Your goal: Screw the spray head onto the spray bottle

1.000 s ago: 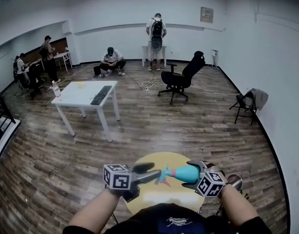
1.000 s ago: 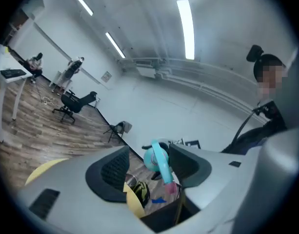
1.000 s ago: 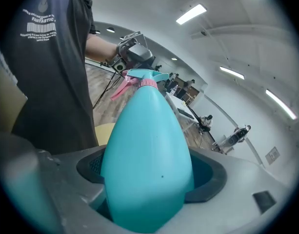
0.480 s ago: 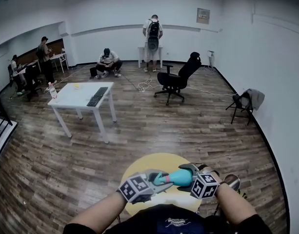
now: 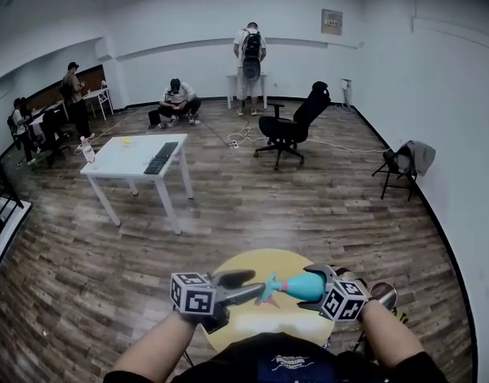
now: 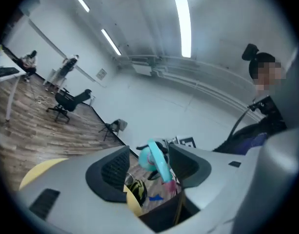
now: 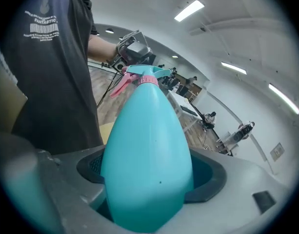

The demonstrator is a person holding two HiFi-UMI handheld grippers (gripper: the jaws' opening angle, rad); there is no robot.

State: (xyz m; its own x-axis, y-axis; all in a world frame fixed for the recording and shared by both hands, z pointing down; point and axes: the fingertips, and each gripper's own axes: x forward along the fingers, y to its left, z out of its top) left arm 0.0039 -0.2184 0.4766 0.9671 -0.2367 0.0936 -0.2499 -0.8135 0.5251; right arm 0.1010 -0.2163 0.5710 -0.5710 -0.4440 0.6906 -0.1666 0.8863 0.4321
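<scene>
The left hand-held gripper is wide open, and its jaws have just been opening. The spray head sits in the gap between them, but the pads do not press on it. Half a second ago, in the head view, this hand-held gripper was rolled over and closed around the spray head. Now it is turned back flat and pulled a little away. I think one twist is done and it let go so it can grab again for the next twist.

The right hand-held gripper is squeezed tight on the fat part of the spray bottle. It holds the bottle up in the air, with the neck pointing at the left hand-held gripper. The spray head is already on the neck, and its pink ring sits at the top of the bottle. I cannot tell how tight it is yet.

Under both hands is the round yellow tabletop. The bottle does not touch it. The person's body is close behind the hands, so there is little room to pull back. In front there is lots of bare floor. The white table and the black chair are well apart from the hands, so nothing blocks the twisting.
</scene>
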